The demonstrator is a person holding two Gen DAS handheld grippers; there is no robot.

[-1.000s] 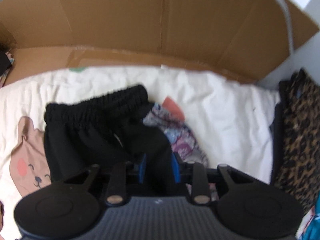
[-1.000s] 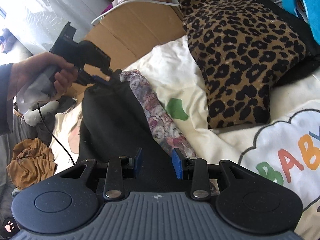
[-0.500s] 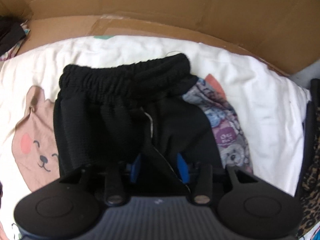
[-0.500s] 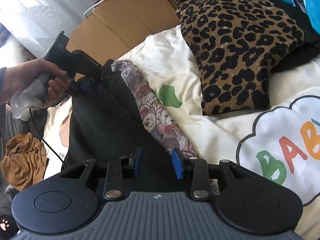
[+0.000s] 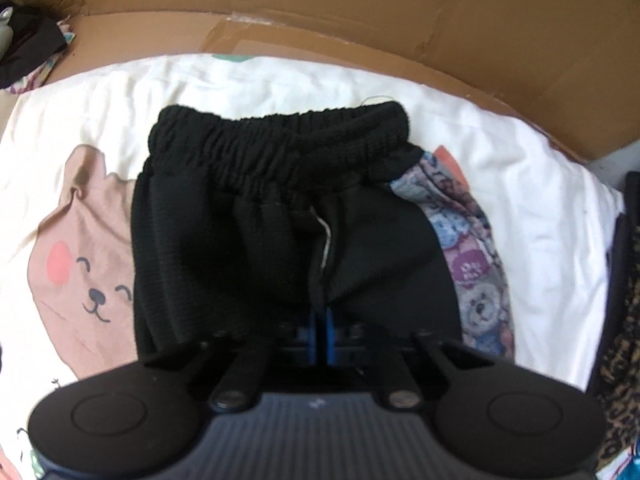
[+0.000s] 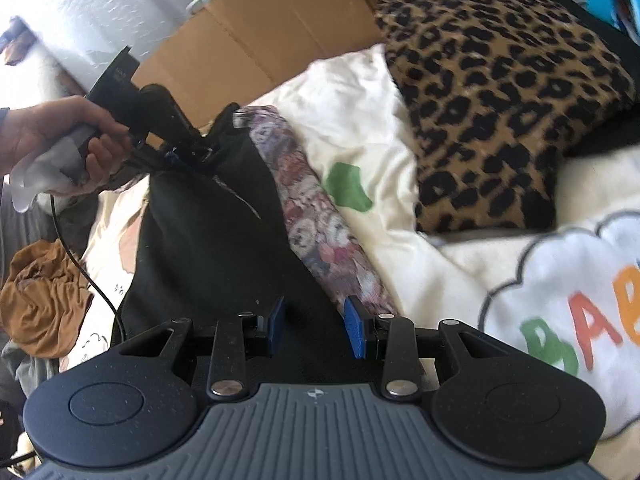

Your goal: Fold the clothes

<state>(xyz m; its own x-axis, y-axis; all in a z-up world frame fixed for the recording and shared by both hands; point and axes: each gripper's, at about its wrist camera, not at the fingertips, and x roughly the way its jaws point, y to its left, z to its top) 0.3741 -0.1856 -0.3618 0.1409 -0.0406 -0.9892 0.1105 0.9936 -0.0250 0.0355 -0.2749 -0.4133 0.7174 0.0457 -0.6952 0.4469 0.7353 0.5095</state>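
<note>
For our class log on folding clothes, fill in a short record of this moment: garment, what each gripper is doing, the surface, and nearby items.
garment: black shorts, elastic waistband away from the left wrist camera, floral bear-print panel along one side
left gripper: shut on the shorts' fabric; a hand holds it
right gripper: open, over the shorts
surface: white bedding with a bear print
nearby: leopard-print pillow, cardboard, brown garment

Bare sheet [image 5: 280,80] beyond black shorts [image 5: 248,216]; cardboard wall [image 5: 320,12] behind; leopard pillow [image 6: 492,92] blocks right.
</note>
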